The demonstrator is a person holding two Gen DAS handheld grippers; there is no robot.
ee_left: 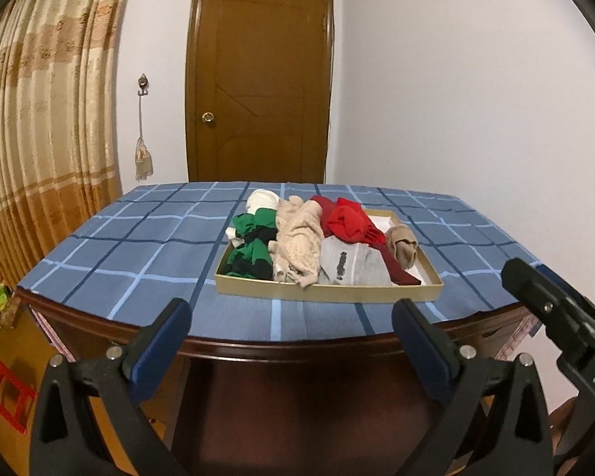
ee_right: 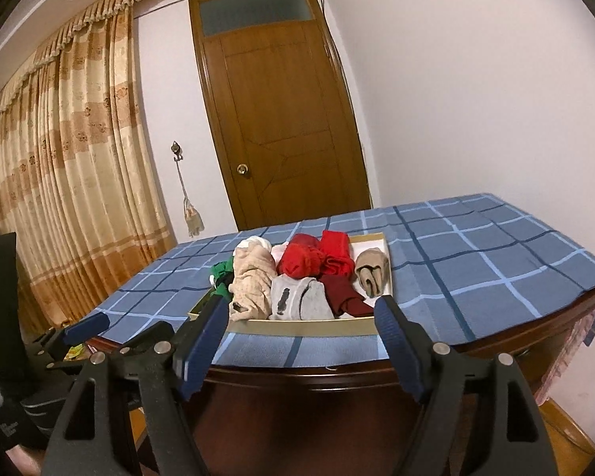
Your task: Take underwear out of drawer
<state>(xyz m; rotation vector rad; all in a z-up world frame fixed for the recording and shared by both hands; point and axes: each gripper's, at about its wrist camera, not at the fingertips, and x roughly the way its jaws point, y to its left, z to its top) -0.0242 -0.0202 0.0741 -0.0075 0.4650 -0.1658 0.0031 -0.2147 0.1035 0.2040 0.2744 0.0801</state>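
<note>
Blue plaid cloth (ee_left: 139,254) with pale and dark grid lines, spread over a dark wooden table (ee_left: 281,351) with a rounded front edge. On the cloth, toward the middle: shallow tan cardboard drawer tray (ee_left: 325,290) with a white inside, crammed with folded underwear and other small garments.

Inside the tray, as seen from the left wrist: green-and-black fabric (ee_left: 254,246) at the left end, with a white bundle (ee_left: 262,200) behind it; beige knitted piece (ee_left: 299,240) just beside the green; grey folded garment with a dark print (ee_left: 347,263) near the front wall; bright red crumpled cloth (ee_left: 347,220) behind the grey; dark maroon piece (ee_left: 398,269) lying toward the front right; tan rolled item (ee_left: 404,252) at the right end, on bare white floor of the tray. All still in the tray, none lifted.

Left gripper (ee_left: 291,337), black with blue pads: jaws wide apart, nothing between them, hanging short of the table's front edge, aimed at the tray. Right gripper (ee_right: 303,341), same build: jaws spread wide, empty, likewise in front of the table edge, the tray's front wall showing between the pads.

Part of the right gripper (ee_left: 555,317) visible at the right edge of the left-wrist view; the left gripper (ee_right: 87,327) low at the left in the right-wrist view.

Behind the table: brown wooden door (ee_left: 260,79) with a round brass knob, white wall (ee_left: 456,99), and gold striped curtain (ee_left: 39,119) at the left.
</note>
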